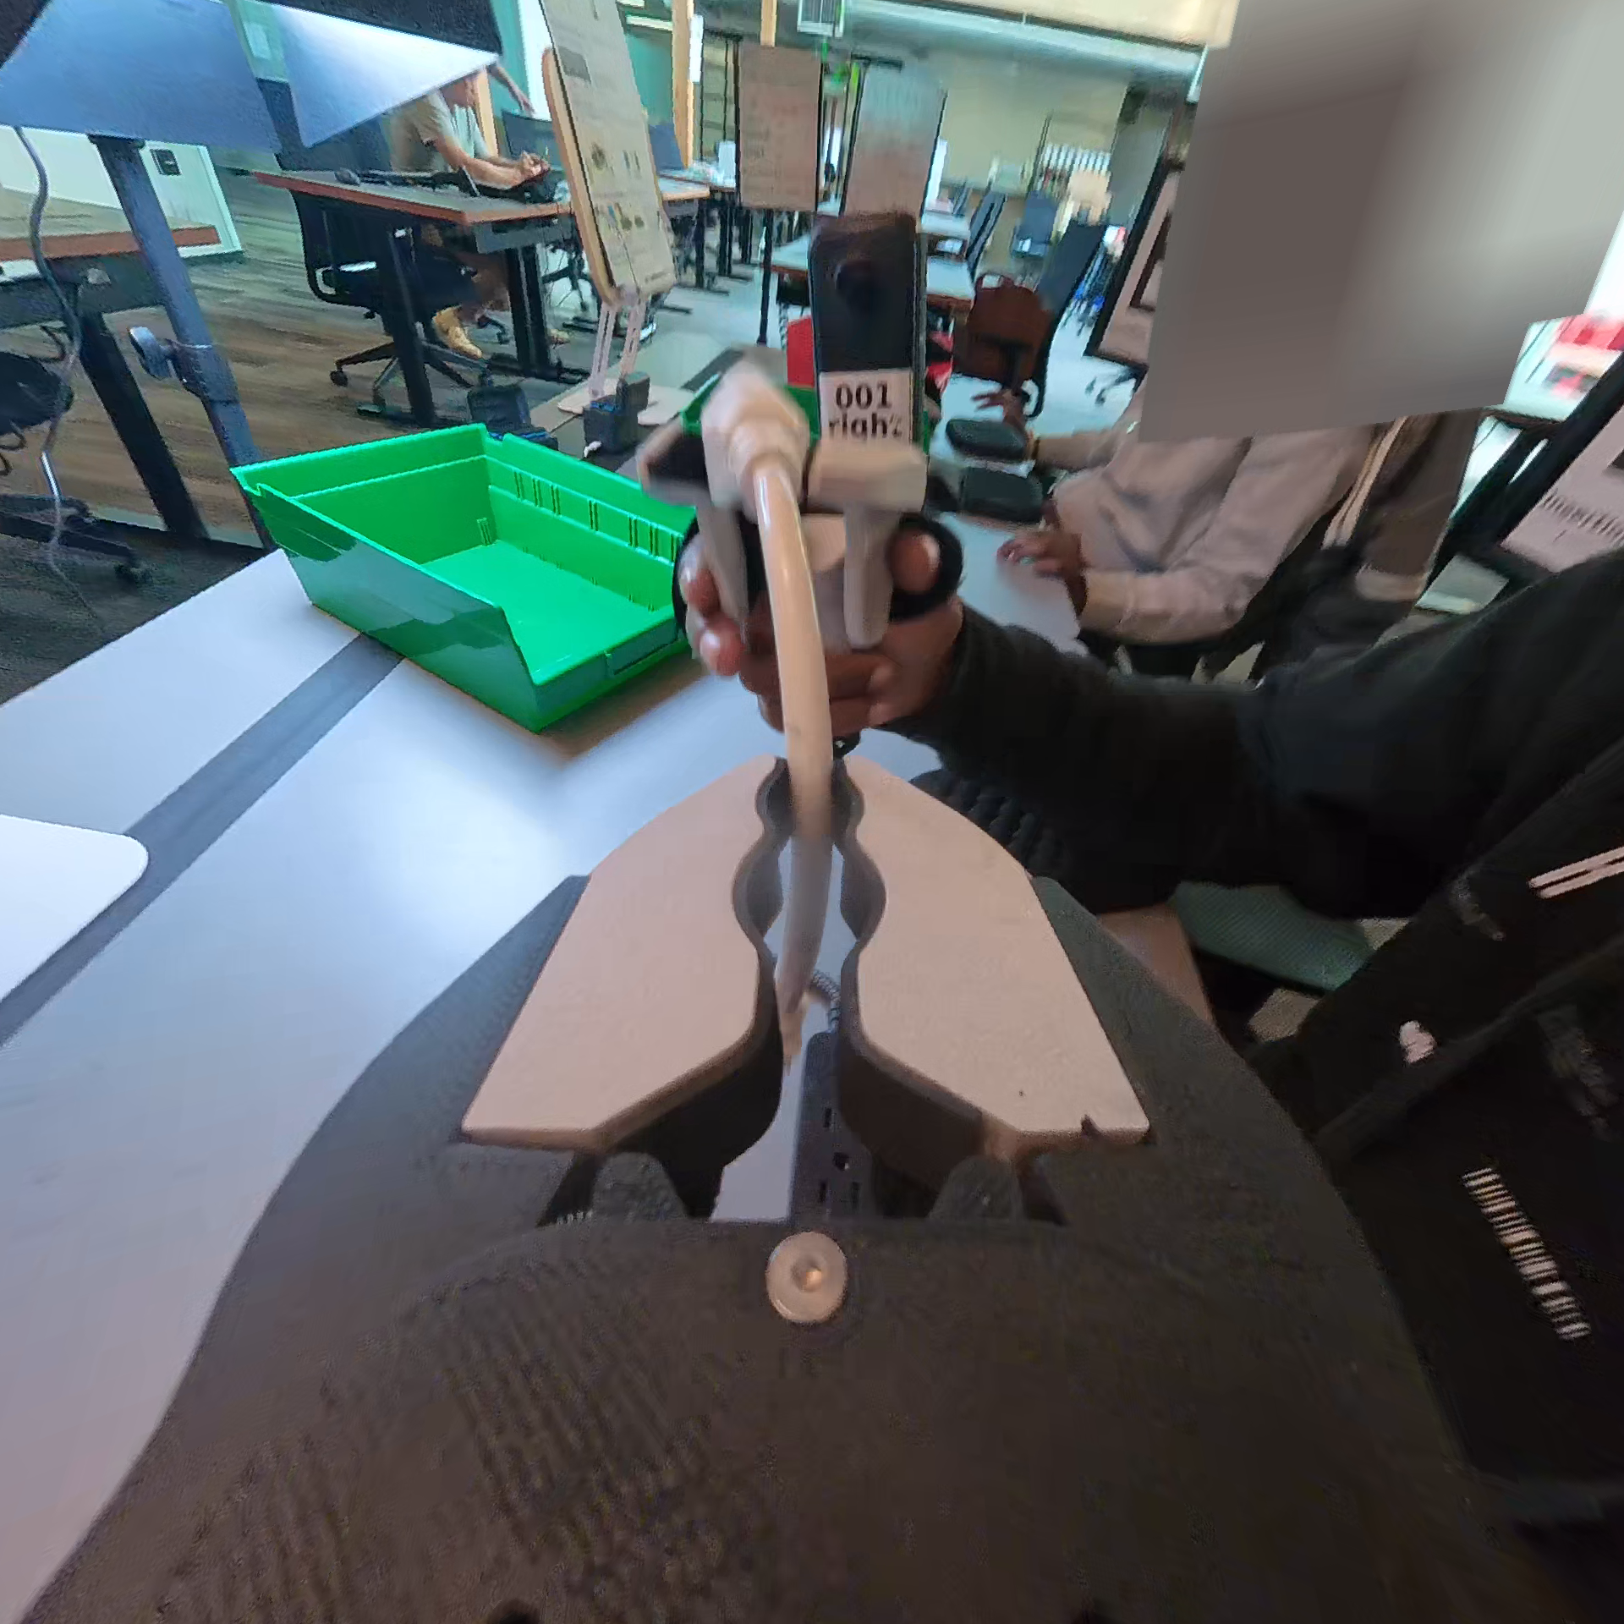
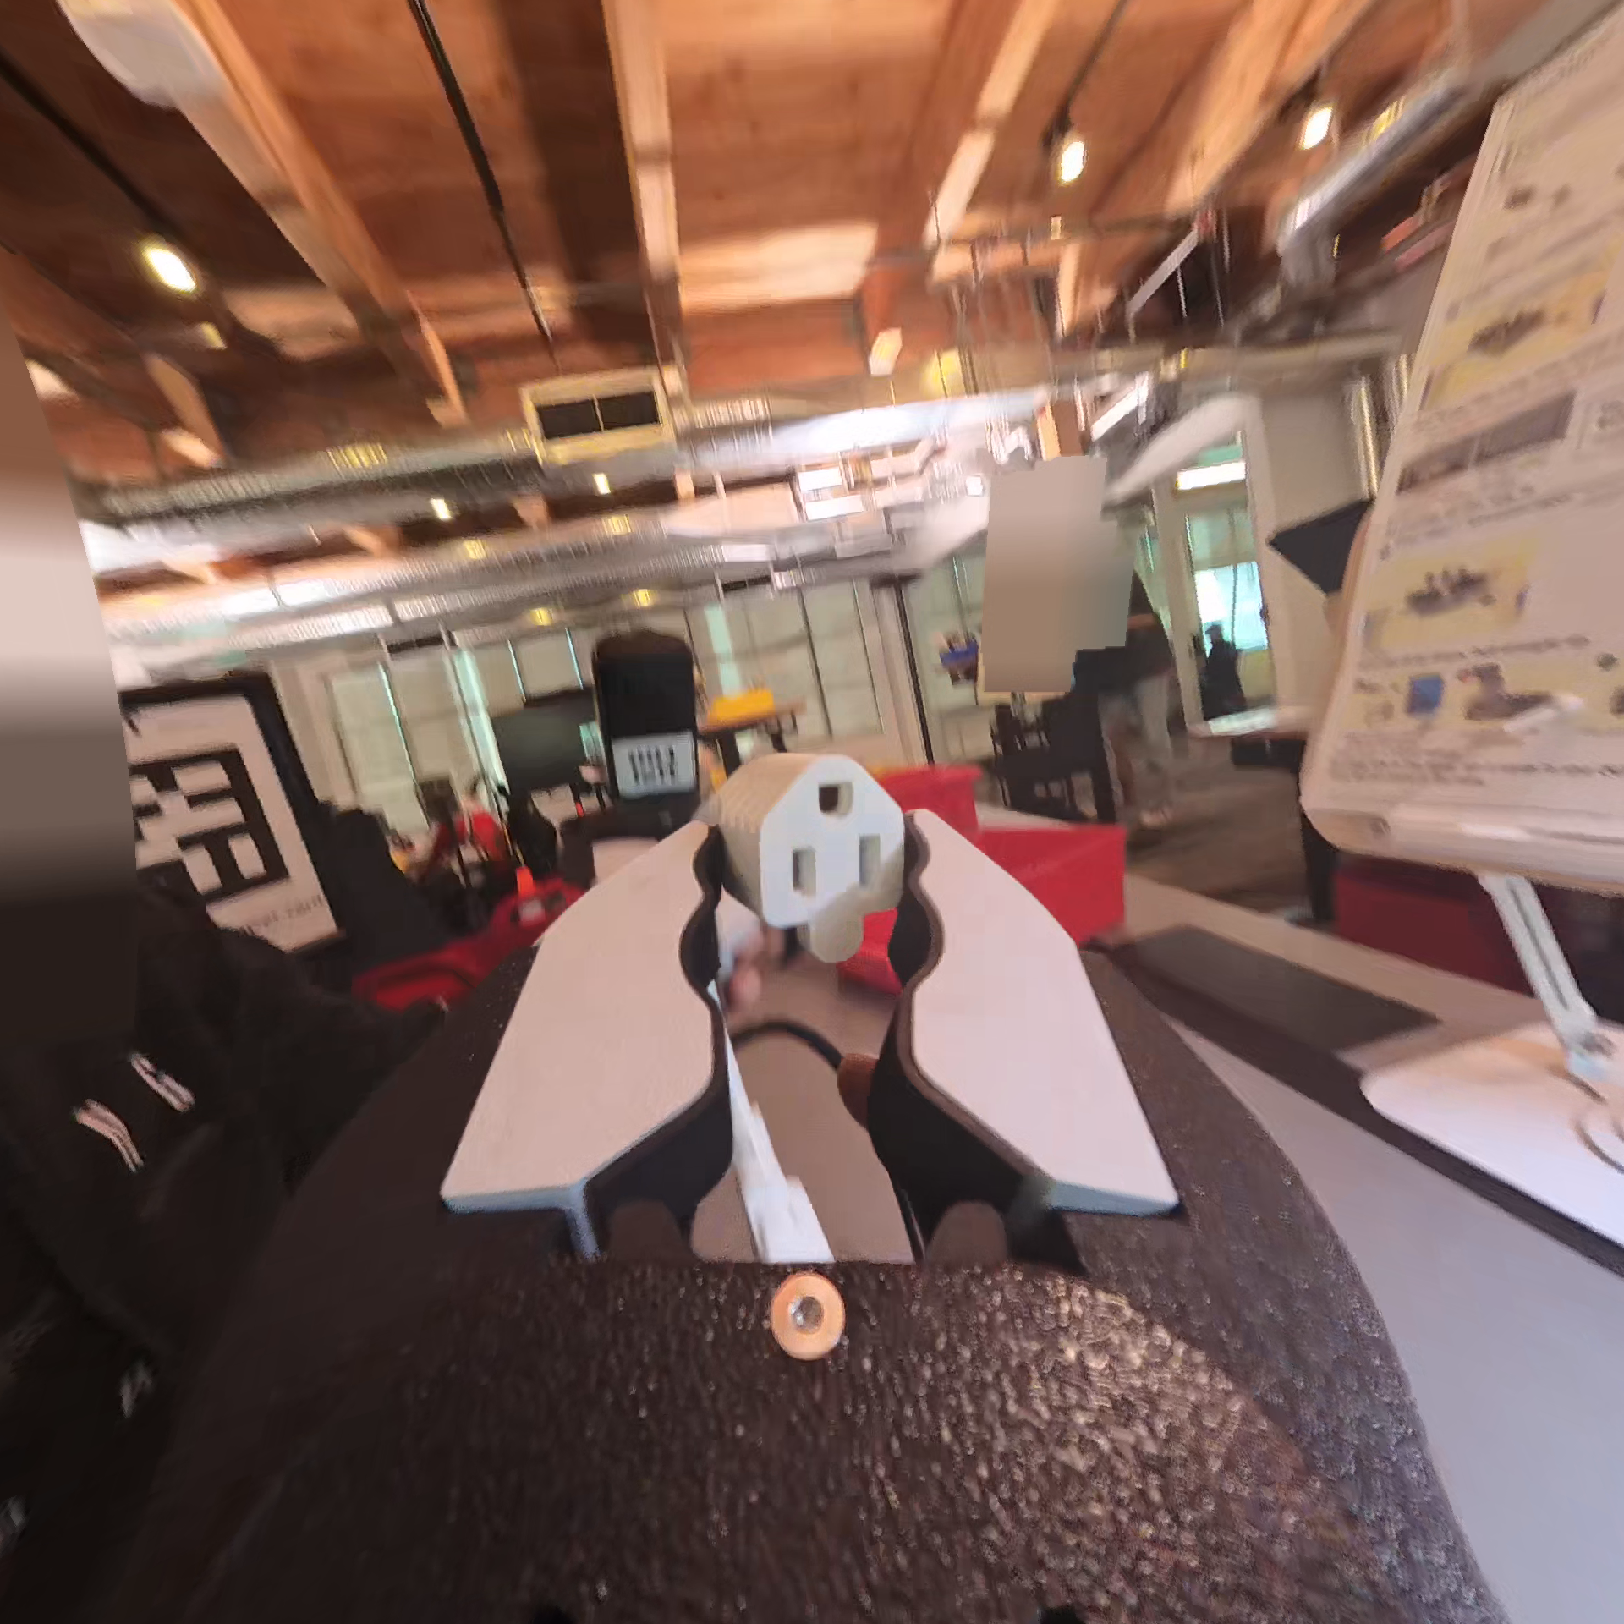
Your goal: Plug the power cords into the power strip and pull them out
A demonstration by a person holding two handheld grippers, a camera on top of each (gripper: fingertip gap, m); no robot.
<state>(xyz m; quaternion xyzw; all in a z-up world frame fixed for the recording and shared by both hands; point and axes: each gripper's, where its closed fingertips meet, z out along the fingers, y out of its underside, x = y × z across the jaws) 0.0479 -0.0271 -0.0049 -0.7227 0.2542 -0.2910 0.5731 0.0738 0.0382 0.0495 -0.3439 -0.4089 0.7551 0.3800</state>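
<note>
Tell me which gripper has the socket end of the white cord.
The right gripper: it pinches the white three-slot connector at its fingertips. The left gripper only clamps the cord's white cable partway along.

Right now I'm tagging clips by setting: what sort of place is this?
Probably an open-plan office or lab workspace: long brown-topped desks with black wheeled office chairs, standing printed poster boards, and an exposed wooden-beam ceiling with ducting.
</note>
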